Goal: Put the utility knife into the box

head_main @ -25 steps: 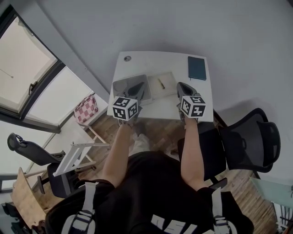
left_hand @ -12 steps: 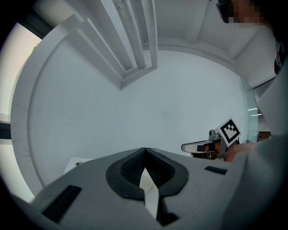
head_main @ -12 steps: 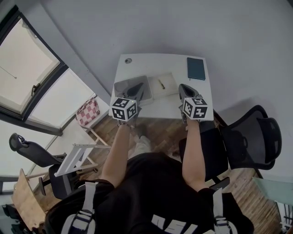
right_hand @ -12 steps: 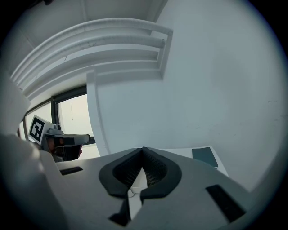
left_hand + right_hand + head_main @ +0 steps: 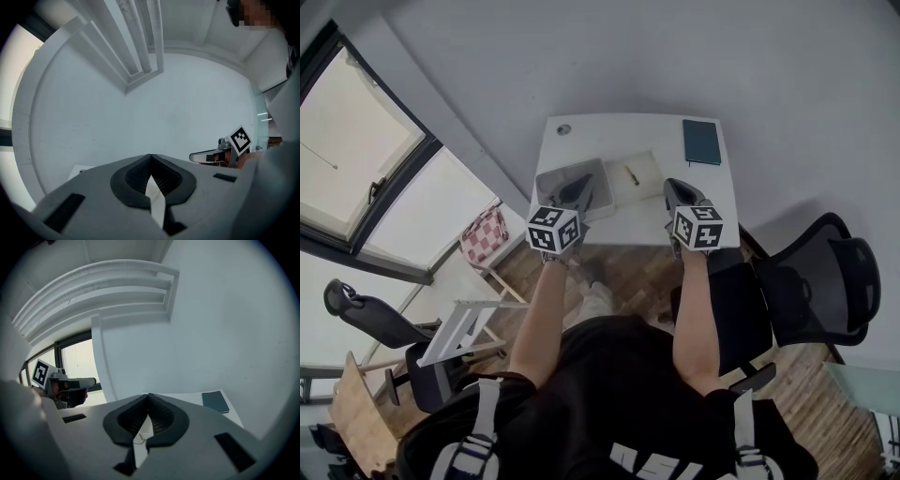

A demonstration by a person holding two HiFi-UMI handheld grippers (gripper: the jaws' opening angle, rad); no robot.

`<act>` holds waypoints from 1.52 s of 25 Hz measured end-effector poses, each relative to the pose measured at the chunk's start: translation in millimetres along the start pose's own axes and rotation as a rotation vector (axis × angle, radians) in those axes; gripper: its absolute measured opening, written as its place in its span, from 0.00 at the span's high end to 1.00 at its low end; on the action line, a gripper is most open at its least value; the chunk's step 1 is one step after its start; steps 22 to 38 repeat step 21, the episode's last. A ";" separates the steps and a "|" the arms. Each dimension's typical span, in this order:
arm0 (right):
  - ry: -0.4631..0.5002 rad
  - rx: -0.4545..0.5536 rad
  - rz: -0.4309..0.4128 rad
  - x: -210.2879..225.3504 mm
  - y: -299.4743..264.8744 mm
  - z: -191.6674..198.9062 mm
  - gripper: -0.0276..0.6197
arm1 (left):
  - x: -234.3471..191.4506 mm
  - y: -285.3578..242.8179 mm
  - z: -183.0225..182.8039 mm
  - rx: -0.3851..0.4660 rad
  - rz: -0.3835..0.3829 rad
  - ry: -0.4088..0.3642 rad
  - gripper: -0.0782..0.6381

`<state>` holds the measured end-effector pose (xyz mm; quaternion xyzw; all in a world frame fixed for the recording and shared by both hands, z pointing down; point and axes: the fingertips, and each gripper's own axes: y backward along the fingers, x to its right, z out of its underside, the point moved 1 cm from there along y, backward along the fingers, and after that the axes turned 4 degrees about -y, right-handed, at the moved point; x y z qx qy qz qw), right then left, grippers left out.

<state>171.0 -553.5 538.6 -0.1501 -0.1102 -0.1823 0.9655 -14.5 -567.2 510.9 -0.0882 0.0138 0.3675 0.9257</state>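
A small thin utility knife [image 5: 630, 174] lies on a pale shallow tray-like piece [image 5: 643, 161] at the middle of the white table [image 5: 619, 131]. To its left stands a grey open box [image 5: 546, 180]. My left gripper [image 5: 577, 191] hangs over the grey box, jaws shut with nothing between them. Right of the pale piece, my right gripper [image 5: 674, 191] is also shut and empty, over the table's near part. Both gripper views point up at the wall. The left gripper [image 5: 86, 381] shows in the right gripper view, and the right gripper [image 5: 199, 156] in the left one.
A dark green notebook [image 5: 701, 141] lies at the table's far right corner, also seen as a notebook [image 5: 215, 401] from the right gripper. A black office chair [image 5: 820, 291] stands to the right. A window [image 5: 366, 178] and a checked stool [image 5: 482, 236] are on the left.
The head camera has shifted a little. Both grippers stay shut at nearly the same places by the table's near edge.
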 end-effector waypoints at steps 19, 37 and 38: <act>0.006 -0.012 -0.031 -13.4 -2.5 4.9 0.94 | -4.8 5.9 -0.5 0.003 -0.010 0.004 0.85; 0.007 -0.013 -0.032 -14.0 -2.2 4.4 0.94 | -5.4 6.0 -0.9 0.006 -0.012 0.008 0.86; 0.007 -0.013 -0.032 -14.0 -2.2 4.4 0.94 | -5.4 6.0 -0.9 0.006 -0.012 0.008 0.86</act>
